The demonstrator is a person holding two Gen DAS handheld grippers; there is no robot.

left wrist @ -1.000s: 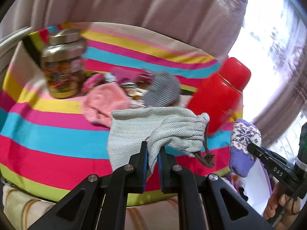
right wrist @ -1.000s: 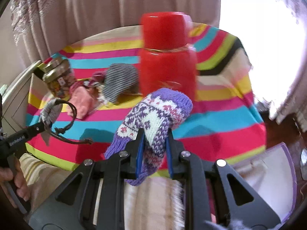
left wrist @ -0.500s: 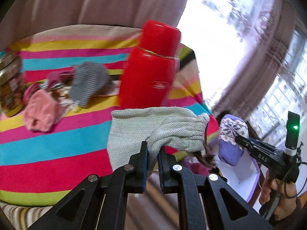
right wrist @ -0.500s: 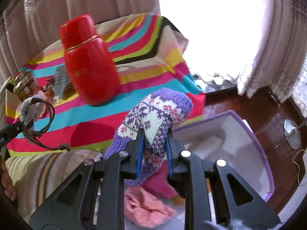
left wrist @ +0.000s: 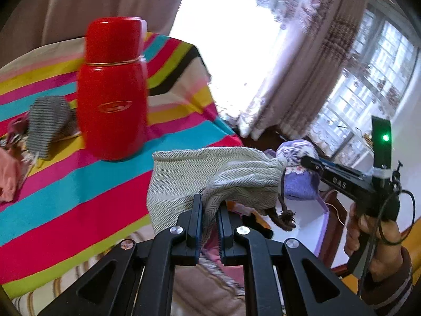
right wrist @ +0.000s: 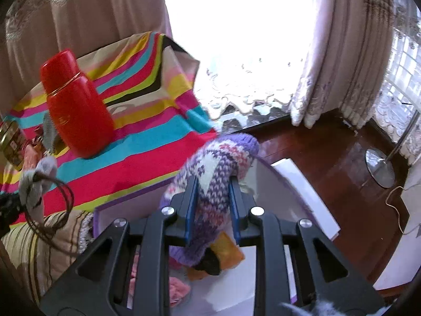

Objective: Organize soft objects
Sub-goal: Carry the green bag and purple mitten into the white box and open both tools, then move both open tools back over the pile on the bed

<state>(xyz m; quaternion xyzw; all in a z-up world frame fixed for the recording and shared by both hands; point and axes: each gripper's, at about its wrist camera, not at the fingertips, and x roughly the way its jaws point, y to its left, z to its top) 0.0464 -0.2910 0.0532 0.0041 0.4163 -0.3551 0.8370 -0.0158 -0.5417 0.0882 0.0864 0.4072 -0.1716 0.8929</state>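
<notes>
My left gripper (left wrist: 210, 205) is shut on a grey herringbone drawstring pouch (left wrist: 200, 168), which hangs off the right edge of the striped table (left wrist: 65, 184). My right gripper (right wrist: 213, 184) has a purple patterned knit sock (right wrist: 215, 158) between its pads; its jaws are opening, and the pads still touch the sock. The sock hangs over a white box with a purple rim (right wrist: 289, 200) on the floor. A pink cloth (right wrist: 179, 289) and an orange and black item (right wrist: 226, 258) lie in the box. In the left wrist view the right gripper (left wrist: 310, 163) and the sock (left wrist: 300, 184) are just past the pouch.
A red flask (left wrist: 113, 100) stands on the table near its right edge. A grey striped sock (left wrist: 48, 123) and a pink cloth (left wrist: 8, 173) lie behind it, with a jar (right wrist: 10, 142) further left. A lamp base (right wrist: 379, 168) stands on the wooden floor, and curtains hang behind.
Both grippers have swung right, from over the table to beside and above the floor box, carrying the pouch and the sock. The right jaws stand slightly wider.
</notes>
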